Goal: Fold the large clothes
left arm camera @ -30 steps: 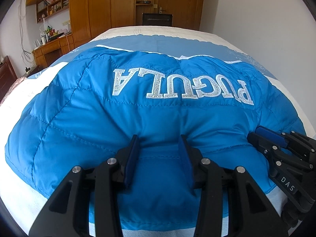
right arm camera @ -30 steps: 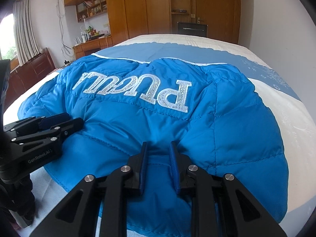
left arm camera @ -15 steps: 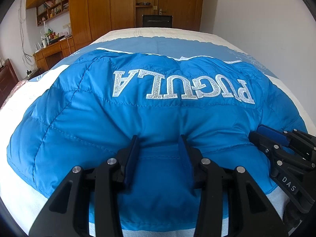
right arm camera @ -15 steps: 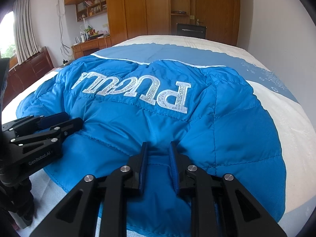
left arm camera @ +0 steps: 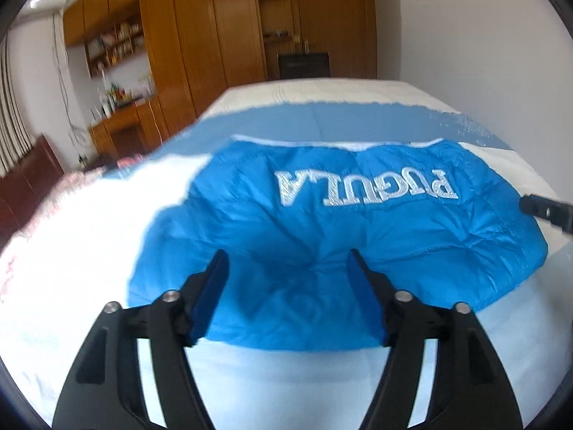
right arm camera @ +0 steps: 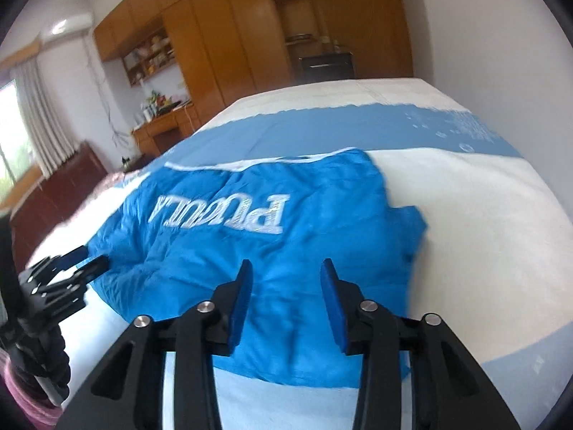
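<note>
Jaws of left gripper (left arm camera: pixel 288 263) and right gripper (right arm camera: pixel 286 274) opening, nothing pinched; folded bright-blue quilted puffer jacket (left arm camera: pixel 322 251) lying released ahead on bed (left arm camera: pixel 89 236), likely fold set.

A quilted jacket (left arm camera: pixel 322 222) of smooth, slightly shiny blue cloth is being shown lying on the bed (left arm camera: pixel 89 236), its silvery stitched letters (left arm camera: pixel 365 188) glittering. The bed is being covered by matt white and blue cloth. The left gripper (left arm camera: pixel 288 268) and right gripper (right arm camera: pixel 286 279) are being seen as matt black plastic with bright metal screw heads and blue rubbery pads. The cupboards (left arm camera: pixel 200 36) are being shown in glossy wood.
</note>
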Demonstrator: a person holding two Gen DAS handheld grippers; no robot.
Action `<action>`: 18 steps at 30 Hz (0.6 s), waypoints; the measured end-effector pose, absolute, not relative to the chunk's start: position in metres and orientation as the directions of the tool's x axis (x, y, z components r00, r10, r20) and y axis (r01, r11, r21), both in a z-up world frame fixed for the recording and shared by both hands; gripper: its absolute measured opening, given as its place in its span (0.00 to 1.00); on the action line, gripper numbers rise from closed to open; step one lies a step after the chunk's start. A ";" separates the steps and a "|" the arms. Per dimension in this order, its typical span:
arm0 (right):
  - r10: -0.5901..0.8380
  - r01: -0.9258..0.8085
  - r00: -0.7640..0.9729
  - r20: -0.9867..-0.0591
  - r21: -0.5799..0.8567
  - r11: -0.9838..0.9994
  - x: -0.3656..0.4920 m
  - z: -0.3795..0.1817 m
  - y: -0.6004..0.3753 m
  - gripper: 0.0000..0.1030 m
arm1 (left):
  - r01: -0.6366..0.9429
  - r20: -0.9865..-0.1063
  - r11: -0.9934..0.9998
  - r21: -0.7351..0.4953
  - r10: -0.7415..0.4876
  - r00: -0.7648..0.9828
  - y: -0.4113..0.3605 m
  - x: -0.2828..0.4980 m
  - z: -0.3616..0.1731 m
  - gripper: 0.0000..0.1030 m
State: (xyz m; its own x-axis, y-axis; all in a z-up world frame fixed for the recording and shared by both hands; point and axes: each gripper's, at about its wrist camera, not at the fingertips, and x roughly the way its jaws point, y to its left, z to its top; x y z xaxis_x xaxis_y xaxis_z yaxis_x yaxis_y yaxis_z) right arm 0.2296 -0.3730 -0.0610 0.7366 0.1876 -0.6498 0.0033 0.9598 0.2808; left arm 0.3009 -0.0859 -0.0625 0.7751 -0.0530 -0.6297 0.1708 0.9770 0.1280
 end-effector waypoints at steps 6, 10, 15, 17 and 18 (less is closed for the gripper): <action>0.151 0.039 0.713 -0.684 0.255 0.966 0.233 -0.056 -0.404 0.69 | 0.137 -0.610 0.971 0.194 0.010 0.792 -0.063 0.295 -0.052 0.77; 0.166 0.035 0.688 -0.707 0.261 0.965 0.240 -0.057 -0.416 0.82 | 0.104 -0.597 0.975 0.194 0.033 0.801 -0.041 0.299 -0.049 0.87; 0.260 0.016 0.630 -0.732 0.346 0.938 0.261 -0.070 -0.433 0.85 | 0.082 -0.629 0.987 0.140 0.024 0.777 -0.014 0.325 -0.054 0.88; 0.291 0.029 0.605 -0.741 0.385 0.922 0.271 -0.078 -0.440 0.85 | 0.072 -0.658 0.993 0.095 0.008 0.753 -0.002 0.340 -0.058 0.88; 0.304 0.034 0.594 -0.745 0.401 0.915 0.276 -0.082 -0.443 0.85 | 0.067 -0.669 0.994 0.082 0.005 0.743 0.001 0.346 -0.061 0.88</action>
State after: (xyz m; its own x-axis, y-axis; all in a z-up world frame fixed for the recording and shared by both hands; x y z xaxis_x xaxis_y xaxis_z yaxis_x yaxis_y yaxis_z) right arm 0.2758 -0.4430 -0.0822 0.5939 0.3043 -0.7448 0.0341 0.9154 0.4012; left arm 0.3459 0.0013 -0.0608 0.7430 0.0045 -0.6693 0.0674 0.9944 0.0816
